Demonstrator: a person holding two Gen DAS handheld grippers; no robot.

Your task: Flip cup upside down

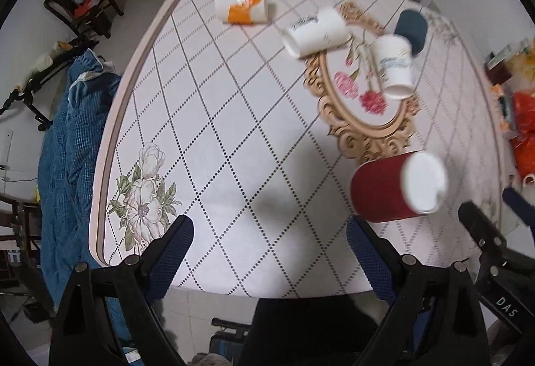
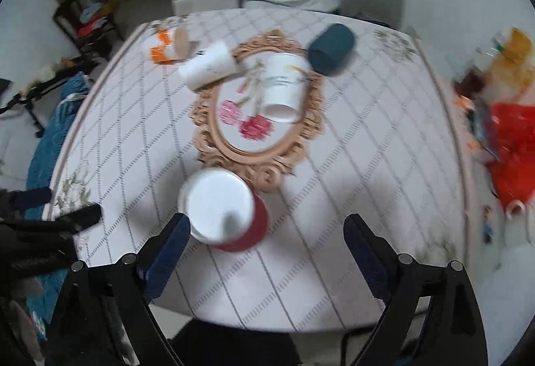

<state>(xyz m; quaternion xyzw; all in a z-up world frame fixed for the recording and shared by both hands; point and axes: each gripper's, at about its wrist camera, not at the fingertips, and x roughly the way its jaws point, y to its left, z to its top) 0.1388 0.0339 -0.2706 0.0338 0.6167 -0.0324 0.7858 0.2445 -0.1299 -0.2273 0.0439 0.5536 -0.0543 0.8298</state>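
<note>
Overhead, both grippers' jaws spread above a patterned tablecloth [image 1: 234,132] strewn with cups.

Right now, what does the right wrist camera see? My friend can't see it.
A red cup with a white inside lies on its side on the table, just beyond the open right claw. Farther back lie three pale cups and a dark teal cup.
</note>
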